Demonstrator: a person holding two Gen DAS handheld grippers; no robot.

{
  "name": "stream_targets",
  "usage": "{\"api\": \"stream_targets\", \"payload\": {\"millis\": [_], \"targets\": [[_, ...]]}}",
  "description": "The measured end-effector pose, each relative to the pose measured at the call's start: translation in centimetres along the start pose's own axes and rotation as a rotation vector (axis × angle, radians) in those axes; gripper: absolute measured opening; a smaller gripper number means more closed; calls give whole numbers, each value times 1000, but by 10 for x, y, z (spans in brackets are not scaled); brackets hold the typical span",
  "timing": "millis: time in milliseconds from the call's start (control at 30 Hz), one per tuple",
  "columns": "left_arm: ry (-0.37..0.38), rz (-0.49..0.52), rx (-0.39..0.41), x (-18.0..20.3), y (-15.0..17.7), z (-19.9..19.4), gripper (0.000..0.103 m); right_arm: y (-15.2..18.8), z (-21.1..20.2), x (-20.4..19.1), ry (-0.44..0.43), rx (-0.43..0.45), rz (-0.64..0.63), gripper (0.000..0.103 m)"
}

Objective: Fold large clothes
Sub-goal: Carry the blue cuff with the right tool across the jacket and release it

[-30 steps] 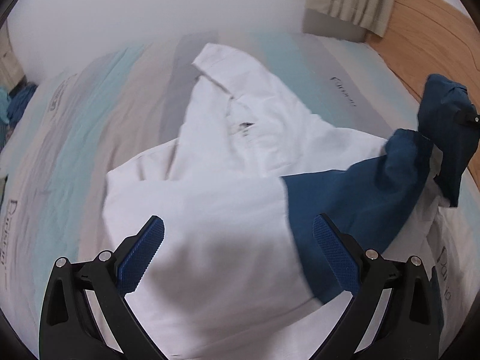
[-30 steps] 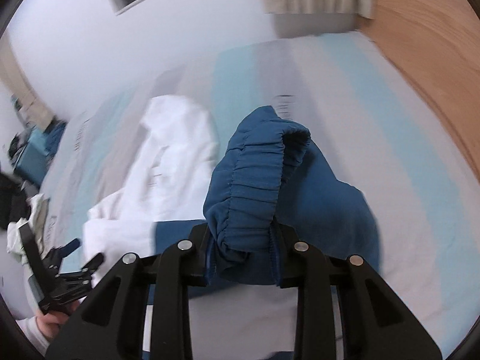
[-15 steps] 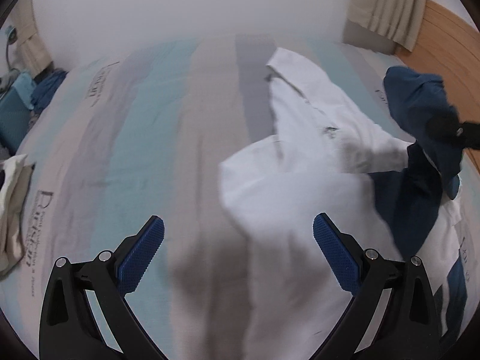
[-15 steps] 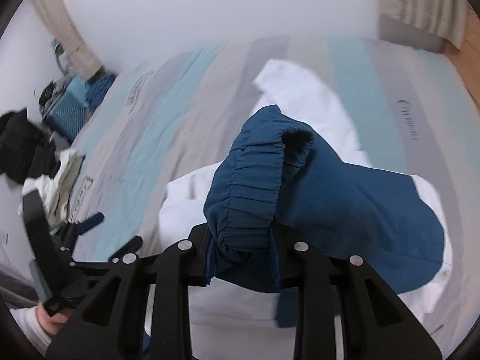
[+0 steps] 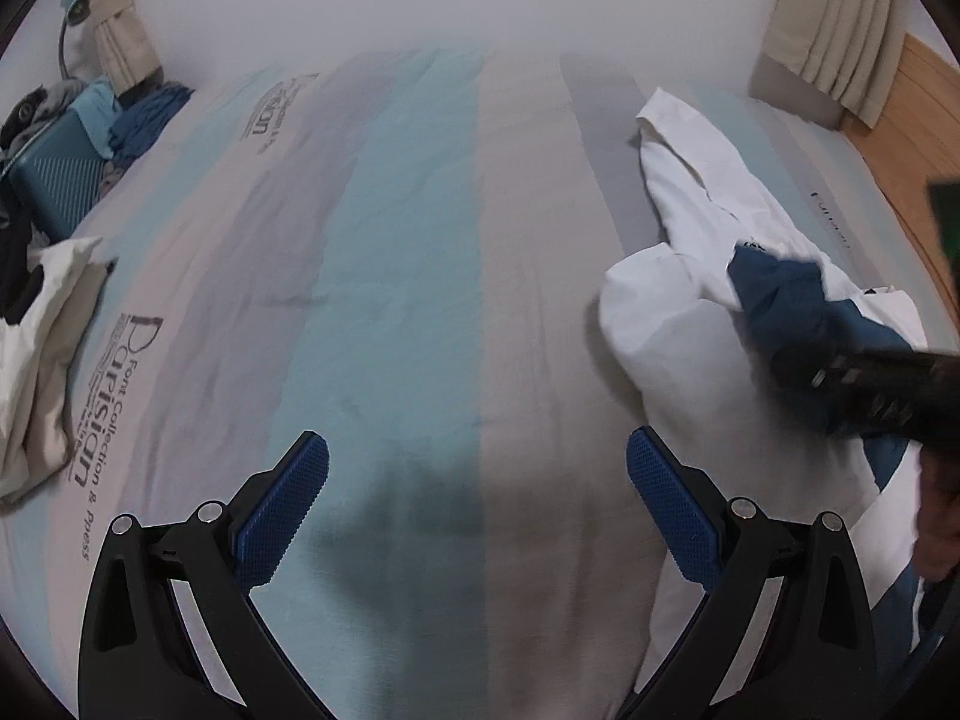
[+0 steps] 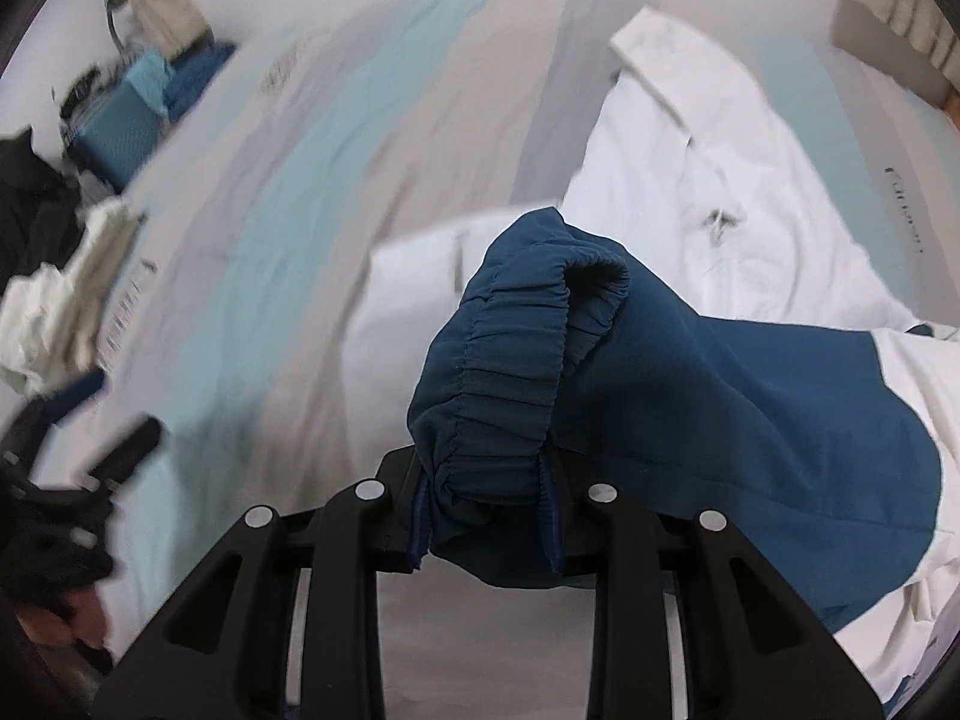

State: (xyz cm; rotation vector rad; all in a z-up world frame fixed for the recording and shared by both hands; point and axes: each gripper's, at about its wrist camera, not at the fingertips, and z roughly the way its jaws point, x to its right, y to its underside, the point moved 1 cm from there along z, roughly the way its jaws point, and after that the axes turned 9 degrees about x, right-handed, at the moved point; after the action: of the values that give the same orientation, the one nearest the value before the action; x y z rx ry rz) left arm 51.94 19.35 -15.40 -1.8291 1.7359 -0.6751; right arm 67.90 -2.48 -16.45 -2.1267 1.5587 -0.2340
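A dark blue garment [image 6: 690,408] with a gathered elastic edge hangs from my right gripper [image 6: 487,510], which is shut on that edge. Its loose part trails over a white garment [image 6: 720,168] crumpled on the bed. In the left wrist view the white garment [image 5: 678,228] and the blue garment [image 5: 792,306] lie at the right. My left gripper [image 5: 477,507] is open over the bare striped sheet [image 5: 408,252], with nothing between its blue pads [image 5: 282,510]. It also shows blurred at the left edge of the right wrist view.
A cream cloth [image 5: 36,360] lies at the bed's left edge. Beyond it stand a teal case [image 5: 54,186] and a pile of clothes. A beige curtain [image 5: 840,30] and wood panelling [image 5: 912,138] are at the far right.
My left gripper has swung left, off the white garment and over bare sheet. My right gripper has carried the blue garment left and lower, across the white one.
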Motion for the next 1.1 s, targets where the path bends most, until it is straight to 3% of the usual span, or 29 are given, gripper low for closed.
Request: {"api": "stream_targets", "payload": {"millis": [267,700,833,1000,1100], "targets": [[6,32,9,1,1,2,97,30,38,-10,57,-65,-81,27],[-10,-16,12,-8,-3,-4,97,27,36,-35,60,-10,-6,33],[-22,-2,5,-12,-2,-5,97,35,36,-38,8,11,35,47],[-45,3,-14,-22,6,3,97,36,30,-29,-81,45,86,48],[-60,-12,-36,-31,12,8,97,34,19,-31,-113,76,86,55]]}}
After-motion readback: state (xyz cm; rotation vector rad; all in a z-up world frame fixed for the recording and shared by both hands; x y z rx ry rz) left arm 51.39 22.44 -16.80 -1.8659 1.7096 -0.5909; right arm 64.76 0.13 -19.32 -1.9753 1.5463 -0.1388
